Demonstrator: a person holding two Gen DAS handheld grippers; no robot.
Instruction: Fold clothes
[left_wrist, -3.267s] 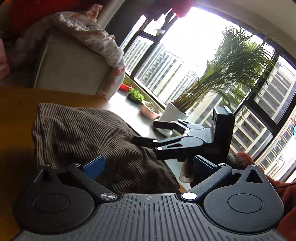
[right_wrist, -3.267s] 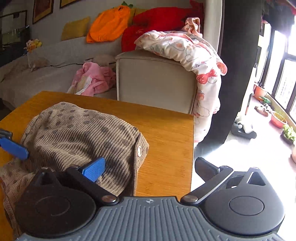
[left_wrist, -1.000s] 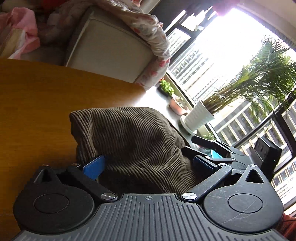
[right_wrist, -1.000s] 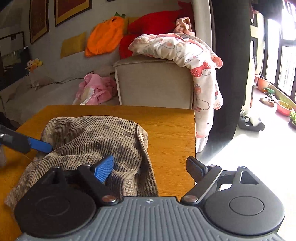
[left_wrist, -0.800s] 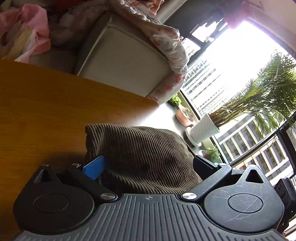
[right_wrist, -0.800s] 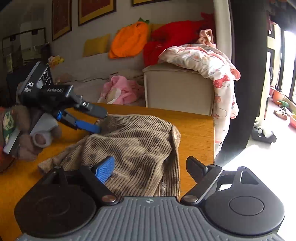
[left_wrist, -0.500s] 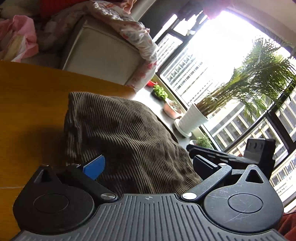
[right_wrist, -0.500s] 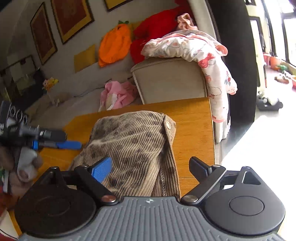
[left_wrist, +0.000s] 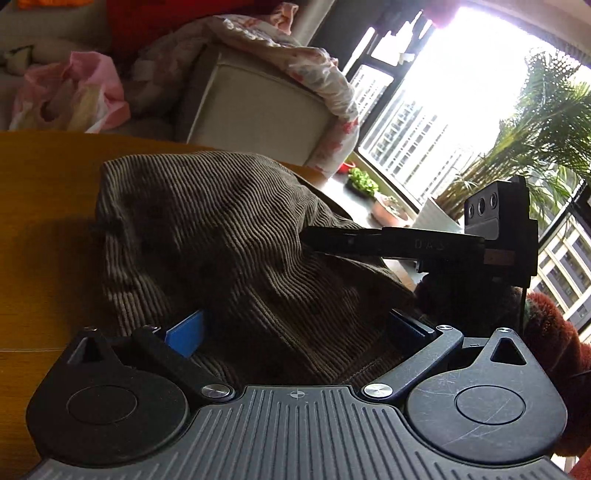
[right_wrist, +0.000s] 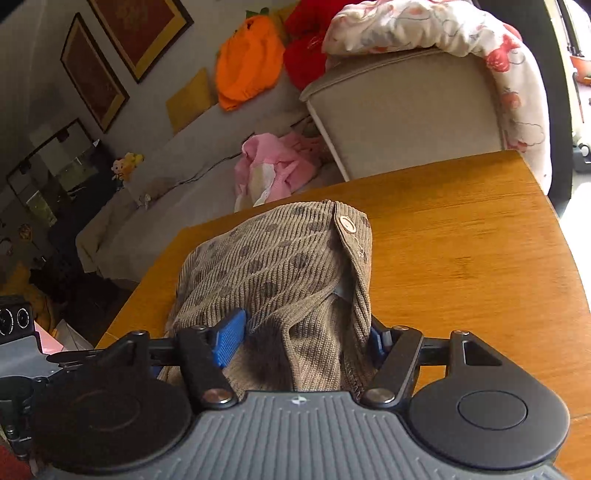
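Garment (right_wrist: 280, 266) bunched on bench (right_wrist: 461, 236), long axis running straight ahead of right tongs (right_wrist: 303, 339), near hem between blue pads, jaws just closing onto it. Left tongs (left_wrist: 295, 328) spread wide, same cloth between, unpinched.

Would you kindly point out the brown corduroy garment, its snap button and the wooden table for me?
brown corduroy garment (right_wrist: 273, 266): right wrist view, on the dotted ribbed top surface.
snap button (right_wrist: 347, 224): right wrist view, on the round pale face at the garment's far edge.
wooden table (right_wrist: 472, 243): right wrist view, on bare top right of the garment.
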